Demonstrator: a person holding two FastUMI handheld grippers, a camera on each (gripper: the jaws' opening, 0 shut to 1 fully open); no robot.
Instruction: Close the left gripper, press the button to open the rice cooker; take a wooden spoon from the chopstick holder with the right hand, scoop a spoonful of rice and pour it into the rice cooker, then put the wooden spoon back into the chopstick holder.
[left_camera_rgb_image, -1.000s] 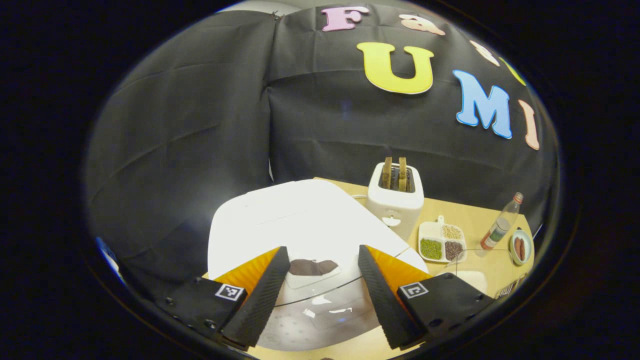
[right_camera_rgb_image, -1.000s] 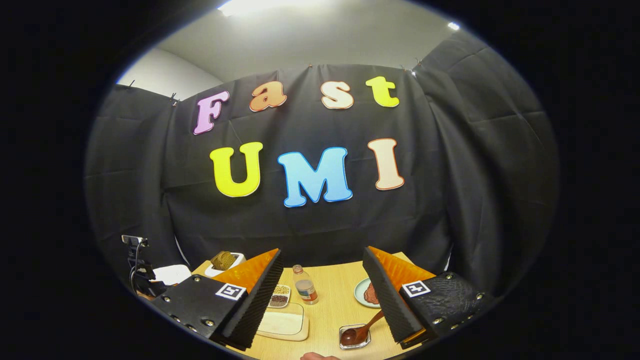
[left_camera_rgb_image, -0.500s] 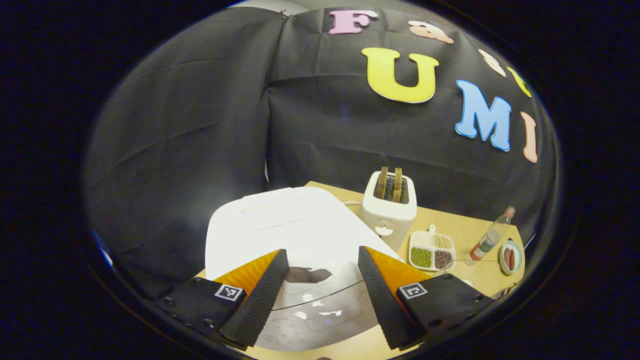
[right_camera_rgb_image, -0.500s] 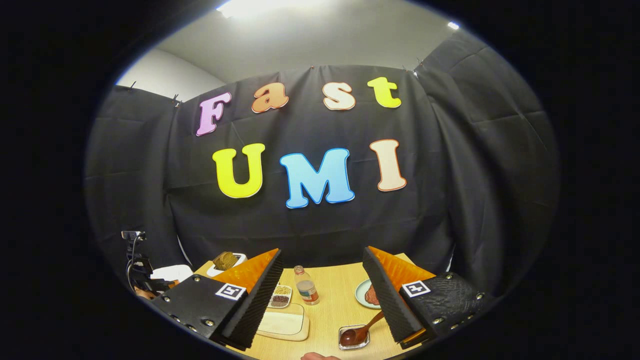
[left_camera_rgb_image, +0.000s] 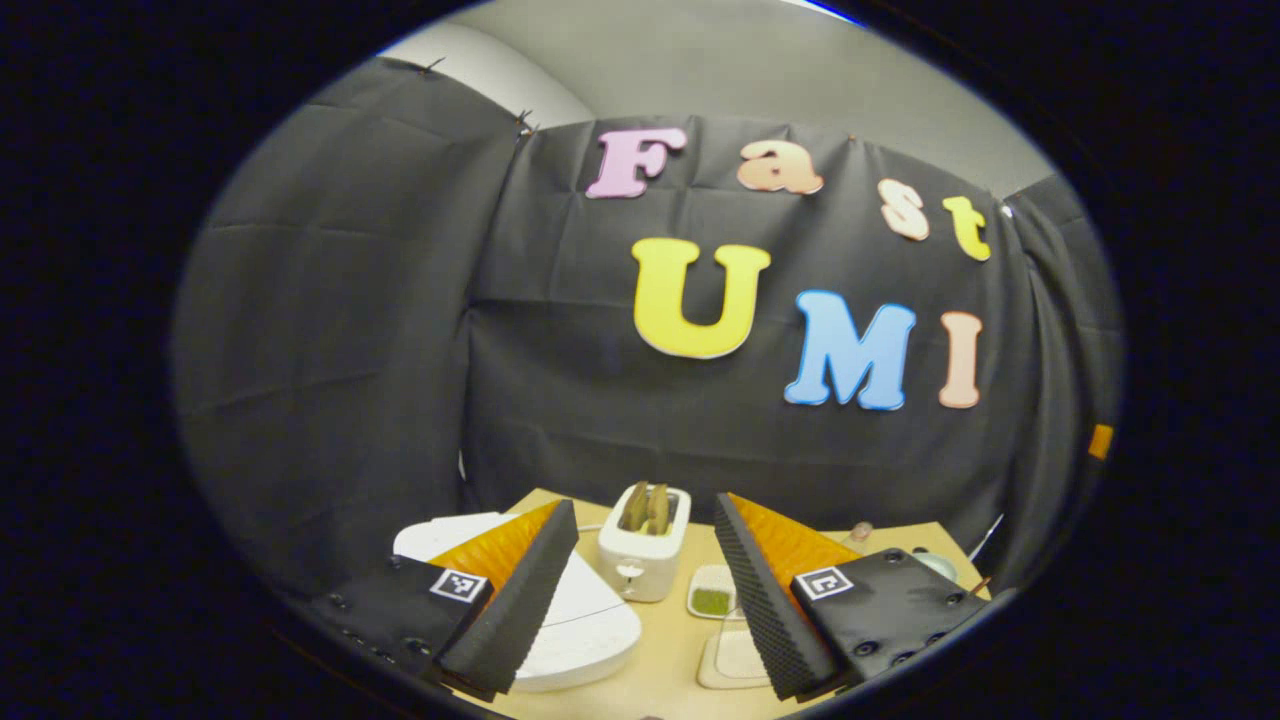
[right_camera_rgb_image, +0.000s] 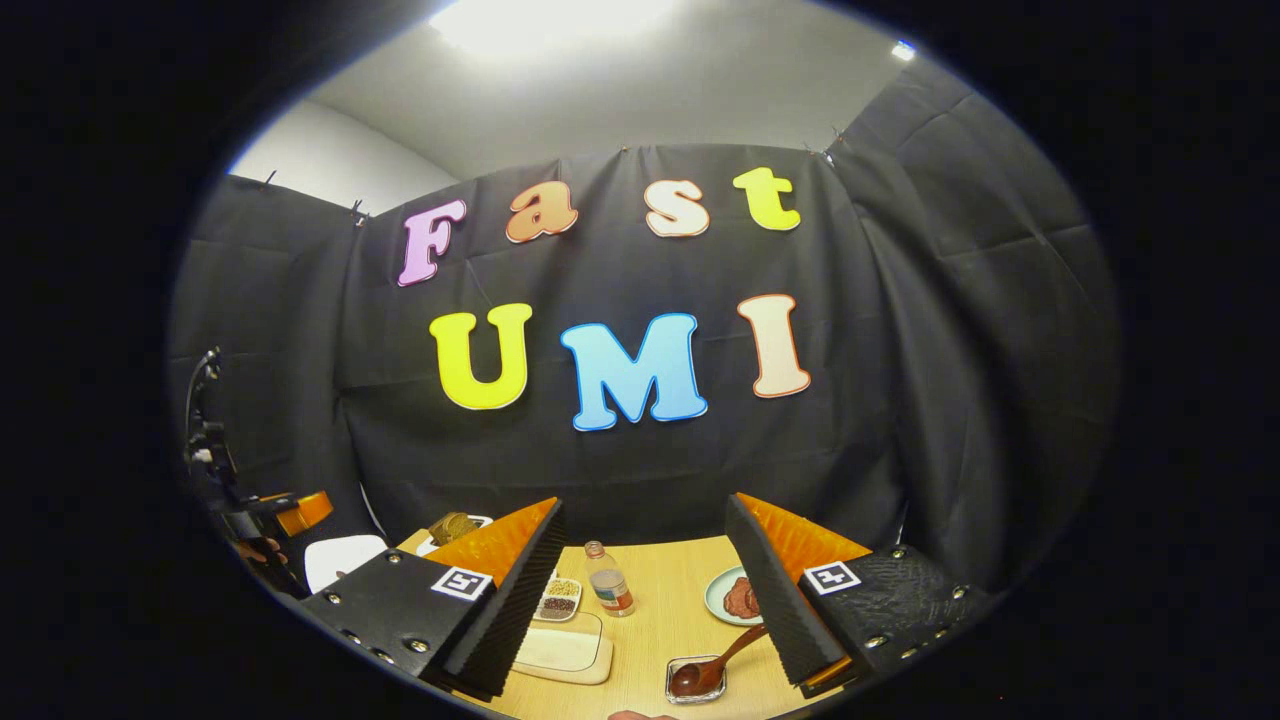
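Observation:
The white rice cooker (left_camera_rgb_image: 590, 625) stands low at the left of the left gripper view with its lid down. My left gripper (left_camera_rgb_image: 640, 600) hangs open above and behind it, touching nothing. In the right gripper view the wooden spoon (right_camera_rgb_image: 715, 665) rests bowl-down in a small clear holder (right_camera_rgb_image: 695, 682), its handle leaning up behind my right finger. My right gripper (right_camera_rgb_image: 640, 600) is open above the table with nothing between its fingers. A flat tray of rice (right_camera_rgb_image: 560, 650) lies to the left of the holder. The cooker (right_camera_rgb_image: 340, 555) and my left gripper (right_camera_rgb_image: 295, 512) show far left.
A white toaster (left_camera_rgb_image: 643, 555) with two slices stands behind the cooker. A divided dish of beans (right_camera_rgb_image: 560, 597), a small bottle (right_camera_rgb_image: 607, 580) and a plate of sausages (right_camera_rgb_image: 735, 597) sit on the wooden table (right_camera_rgb_image: 650, 620). Black cloth walls close in the back and sides.
My left gripper has risen and drawn back from just over the cooker lid, so the cooker now looks small and low. The right gripper has barely moved.

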